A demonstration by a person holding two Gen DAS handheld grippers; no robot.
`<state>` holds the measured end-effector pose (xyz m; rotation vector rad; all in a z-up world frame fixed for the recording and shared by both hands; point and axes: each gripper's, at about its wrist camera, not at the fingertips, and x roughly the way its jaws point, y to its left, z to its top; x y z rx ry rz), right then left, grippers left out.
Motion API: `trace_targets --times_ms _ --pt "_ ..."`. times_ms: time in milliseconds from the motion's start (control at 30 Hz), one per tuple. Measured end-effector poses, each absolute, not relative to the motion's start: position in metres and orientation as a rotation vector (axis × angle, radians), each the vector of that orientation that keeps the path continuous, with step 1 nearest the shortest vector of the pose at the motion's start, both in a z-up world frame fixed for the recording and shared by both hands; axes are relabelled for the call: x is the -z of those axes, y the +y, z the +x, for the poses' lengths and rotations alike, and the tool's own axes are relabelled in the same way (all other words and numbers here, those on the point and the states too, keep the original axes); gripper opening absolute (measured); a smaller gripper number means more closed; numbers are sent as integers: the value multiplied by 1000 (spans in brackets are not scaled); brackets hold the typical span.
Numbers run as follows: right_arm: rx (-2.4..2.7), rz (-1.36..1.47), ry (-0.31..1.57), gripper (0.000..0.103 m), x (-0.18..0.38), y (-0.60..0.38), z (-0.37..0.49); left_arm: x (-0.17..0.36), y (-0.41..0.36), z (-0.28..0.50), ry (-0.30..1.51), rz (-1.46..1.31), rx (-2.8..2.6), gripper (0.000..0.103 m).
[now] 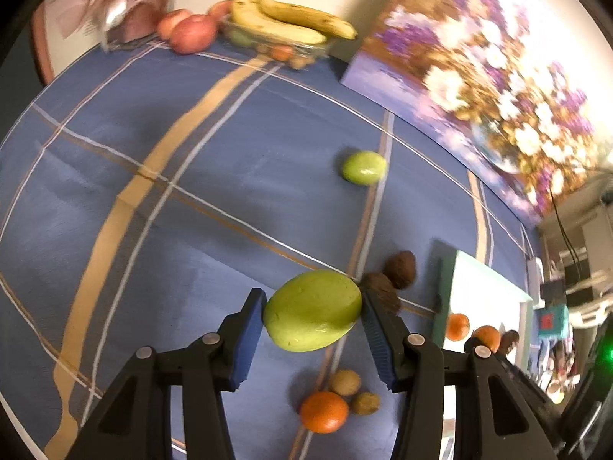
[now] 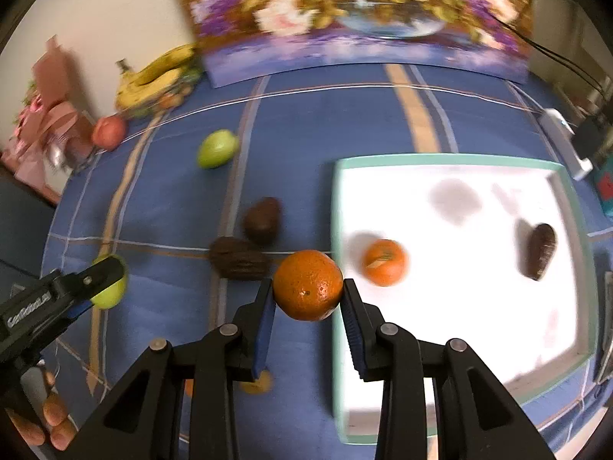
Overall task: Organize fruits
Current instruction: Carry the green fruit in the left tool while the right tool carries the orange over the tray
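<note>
My left gripper (image 1: 313, 312) is shut on a large green fruit (image 1: 312, 310), held above the blue checked cloth (image 1: 172, 176). The right wrist view shows the same gripper (image 2: 97, 287) at the left with its green fruit (image 2: 115, 291). My right gripper (image 2: 308, 287) is shut on an orange (image 2: 307, 285), just left of the white tray (image 2: 452, 161). In the tray lie another orange (image 2: 384, 262) and a dark brown fruit (image 2: 540, 251). On the cloth lie a smaller green fruit (image 1: 363, 167), two dark brown fruits (image 2: 237, 258) (image 2: 262, 219), an orange (image 1: 323, 412) and two small brown fruits (image 1: 345, 382).
A clear bowl (image 1: 306, 51) with bananas (image 1: 291, 19) stands at the table's far edge, with red apples (image 1: 191, 32) beside it. A flower painting (image 1: 479, 76) leans against the wall. Pink wrapped goods (image 2: 49, 130) sit at the far left corner. A person's fingers (image 2: 53, 421) hold the left tool.
</note>
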<state>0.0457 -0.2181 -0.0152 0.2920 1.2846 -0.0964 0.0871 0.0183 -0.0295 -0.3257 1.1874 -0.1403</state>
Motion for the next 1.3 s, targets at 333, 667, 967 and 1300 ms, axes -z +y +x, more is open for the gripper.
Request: trace_targets --times_ms 333,667,967,1300 --pt "270 338 1268 36 6 -294 26 22 -46 72 1198 -222 283 54" --pt "392 372 1216 36 -13 -350 0 24 -119 45 1214 -60 446 54" --pt "426 387 1197 36 -18 -368 -13 33 -146 29 1220 12 506 54" --pt "420 390 1203 36 -15 -367 -13 36 -159 23 1198 38 555 54"
